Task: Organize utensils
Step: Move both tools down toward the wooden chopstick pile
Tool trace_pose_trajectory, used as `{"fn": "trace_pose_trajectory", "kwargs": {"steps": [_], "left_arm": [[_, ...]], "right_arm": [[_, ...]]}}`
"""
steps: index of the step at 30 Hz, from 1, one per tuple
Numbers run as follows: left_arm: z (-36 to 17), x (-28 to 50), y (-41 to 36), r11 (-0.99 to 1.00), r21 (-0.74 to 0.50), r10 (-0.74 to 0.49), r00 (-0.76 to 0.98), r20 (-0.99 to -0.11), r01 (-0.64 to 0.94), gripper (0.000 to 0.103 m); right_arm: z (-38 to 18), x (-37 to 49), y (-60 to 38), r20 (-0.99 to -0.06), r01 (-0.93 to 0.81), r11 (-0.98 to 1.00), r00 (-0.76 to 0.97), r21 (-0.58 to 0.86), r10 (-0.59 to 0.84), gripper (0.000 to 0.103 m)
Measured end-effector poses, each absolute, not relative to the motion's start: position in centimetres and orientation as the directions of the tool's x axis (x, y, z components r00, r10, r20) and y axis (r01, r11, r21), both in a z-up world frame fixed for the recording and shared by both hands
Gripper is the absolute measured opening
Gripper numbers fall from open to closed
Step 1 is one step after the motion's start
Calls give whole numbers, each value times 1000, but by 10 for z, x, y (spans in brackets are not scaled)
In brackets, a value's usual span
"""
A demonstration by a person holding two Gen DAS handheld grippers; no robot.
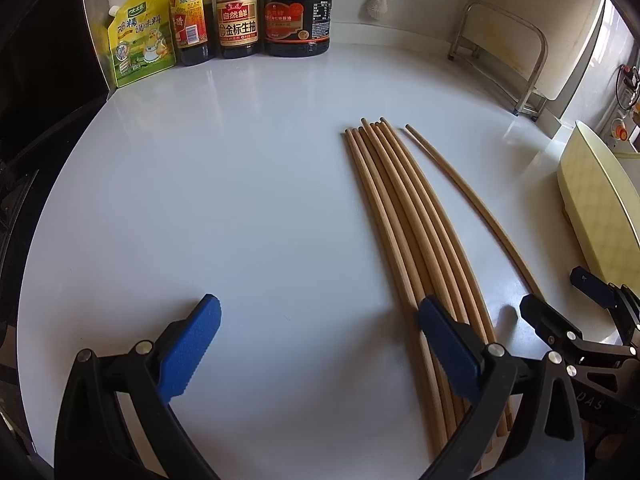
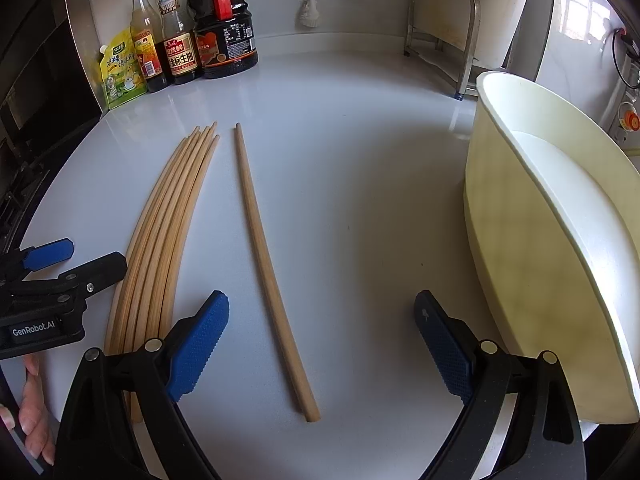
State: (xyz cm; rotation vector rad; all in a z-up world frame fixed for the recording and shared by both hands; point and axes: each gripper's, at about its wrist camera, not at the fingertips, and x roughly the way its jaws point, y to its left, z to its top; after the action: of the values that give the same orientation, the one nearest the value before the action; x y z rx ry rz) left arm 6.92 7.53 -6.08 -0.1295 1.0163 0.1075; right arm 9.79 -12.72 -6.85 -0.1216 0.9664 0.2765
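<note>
Chopsticks: 1 loose chopstick lies on the counter just beside the bundle, between our right gripper's open fingers. Left gripper gapes too. Light, stiff, round wood likely rolls; we'd pinch mid-shaft.

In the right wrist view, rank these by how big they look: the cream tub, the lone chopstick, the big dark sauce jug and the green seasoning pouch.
1. Cream tub, though it sits nearest the camera.
2. Lone chopstick, long but thin.
3. Dark sauce jug.
4. Green seasoning pouch.

The last two stand far back, so their true sizes are unsure.
</note>
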Motion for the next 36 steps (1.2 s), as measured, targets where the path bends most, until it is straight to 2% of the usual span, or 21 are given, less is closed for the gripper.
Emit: {"fn": "trace_pose_trajectory", "kwargs": {"steps": [16, 21, 36], "left_arm": [[-60, 73, 76, 987, -57, 28, 506, -862, -152, 98], [-63, 77, 73, 989, 8, 80, 487, -870, -148, 98], [-62, 81, 93, 983, -1, 98, 522, -847, -185, 96]], "right_arm": [[-69, 99, -125, -825, -287, 958, 541, 1, 163, 90], [-69, 99, -124, -825, -287, 958, 541, -1, 162, 90], [-69, 113, -99, -807, -327, 944, 567, -40, 163, 89]]}}
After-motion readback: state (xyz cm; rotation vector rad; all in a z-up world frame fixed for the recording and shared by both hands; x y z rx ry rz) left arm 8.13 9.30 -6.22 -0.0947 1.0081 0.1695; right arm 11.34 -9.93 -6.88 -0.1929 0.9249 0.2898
